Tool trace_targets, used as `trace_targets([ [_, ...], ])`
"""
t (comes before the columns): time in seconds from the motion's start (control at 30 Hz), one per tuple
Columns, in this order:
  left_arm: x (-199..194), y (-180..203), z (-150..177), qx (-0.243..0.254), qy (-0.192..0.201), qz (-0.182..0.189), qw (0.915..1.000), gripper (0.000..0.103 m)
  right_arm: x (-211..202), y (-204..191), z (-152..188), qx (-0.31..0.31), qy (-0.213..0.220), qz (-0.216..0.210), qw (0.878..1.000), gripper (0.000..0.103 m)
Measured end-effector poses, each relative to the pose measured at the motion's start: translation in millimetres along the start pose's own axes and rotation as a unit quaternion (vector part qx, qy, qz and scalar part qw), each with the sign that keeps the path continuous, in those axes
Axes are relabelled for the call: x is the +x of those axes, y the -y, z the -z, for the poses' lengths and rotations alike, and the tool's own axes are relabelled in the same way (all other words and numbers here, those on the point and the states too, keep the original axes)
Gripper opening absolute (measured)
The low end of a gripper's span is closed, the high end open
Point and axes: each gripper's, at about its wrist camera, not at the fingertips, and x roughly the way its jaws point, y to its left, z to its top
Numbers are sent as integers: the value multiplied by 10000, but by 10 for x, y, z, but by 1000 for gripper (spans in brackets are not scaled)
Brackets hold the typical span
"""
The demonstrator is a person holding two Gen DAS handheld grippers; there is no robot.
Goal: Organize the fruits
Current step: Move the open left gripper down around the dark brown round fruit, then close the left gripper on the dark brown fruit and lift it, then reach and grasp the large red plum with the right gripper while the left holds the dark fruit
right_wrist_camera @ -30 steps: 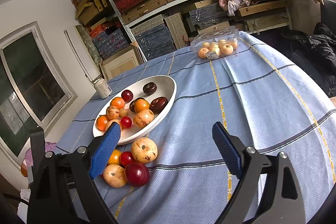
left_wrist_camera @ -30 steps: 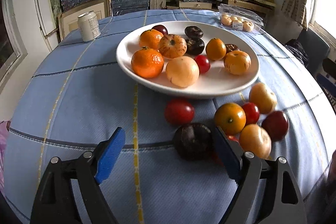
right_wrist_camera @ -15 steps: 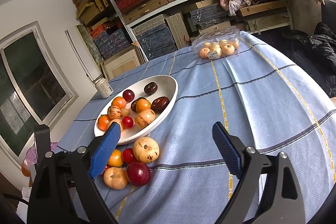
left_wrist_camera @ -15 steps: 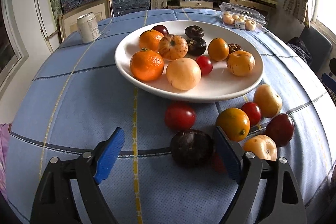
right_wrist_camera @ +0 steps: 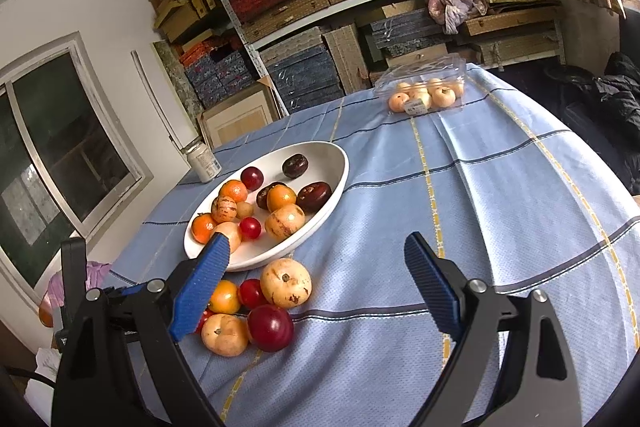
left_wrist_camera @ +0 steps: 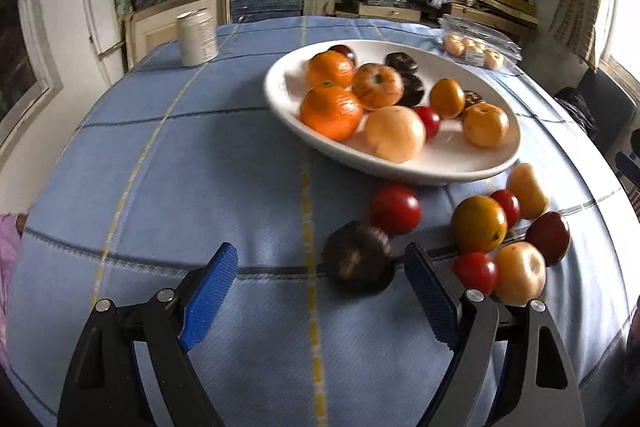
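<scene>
A white oval plate [left_wrist_camera: 472, 167] [right_wrist_camera: 340, 163] holds several oranges, yellow, red and dark fruits. Loose fruits lie on the blue cloth in front of it. In the left wrist view a dark purple fruit [left_wrist_camera: 356, 257] lies just ahead of my open left gripper [left_wrist_camera: 320, 291], nearer its right finger, with a red tomato [left_wrist_camera: 395, 209] behind it and an orange fruit [left_wrist_camera: 479, 223] to the right. My right gripper [right_wrist_camera: 316, 291] is open and empty above the cloth; a yellow fruit [right_wrist_camera: 285, 283] and a dark red plum [right_wrist_camera: 270, 327] lie by its left finger.
A drink can [left_wrist_camera: 197, 37] stands at the table's far left. A clear plastic box of pale fruits [right_wrist_camera: 426, 93] sits at the far edge. Shelves stacked with boxes stand behind the table. Dark bags lie on the right beyond the table edge.
My left gripper has shifted left and turned, so the plate and loose fruits now sit further right. The dark purple fruit is now between the fingers. The right gripper barely moved.
</scene>
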Motion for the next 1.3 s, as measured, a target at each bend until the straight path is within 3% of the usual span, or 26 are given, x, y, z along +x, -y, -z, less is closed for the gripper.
trace_targets([
  [0.13,75,81,-33,76,-35,67,9999,85,3,9,5,7,-15,12,10000,87],
  [0.2,108,84,-20,84,-70,89,9999,76,3,10,5,-1,-13,10,10000,87],
  [0.27,138,69,-7,75,-134,112,9998,58,3,9,5,-1,-15,-3,10000,87],
  [0.63,195,95,-19,87,-180,309,9993,49,34,-24,41,-100,-83,-15,9999,87],
  [0.77,184,114,-11,138,-161,343,9992,41,80,-101,78,-303,-193,-22,9994,87],
  [1.07,-209,-314,148,-458,228,-262,9983,41,63,-474,426,-1199,-665,-82,9905,56],
  [1.17,-217,-420,129,-707,206,-156,9972,41,148,-591,532,-1529,-871,68,9844,49],
  [1.3,-222,-356,132,-573,174,-119,9981,41,261,-599,555,-1525,-1058,151,9825,43],
])
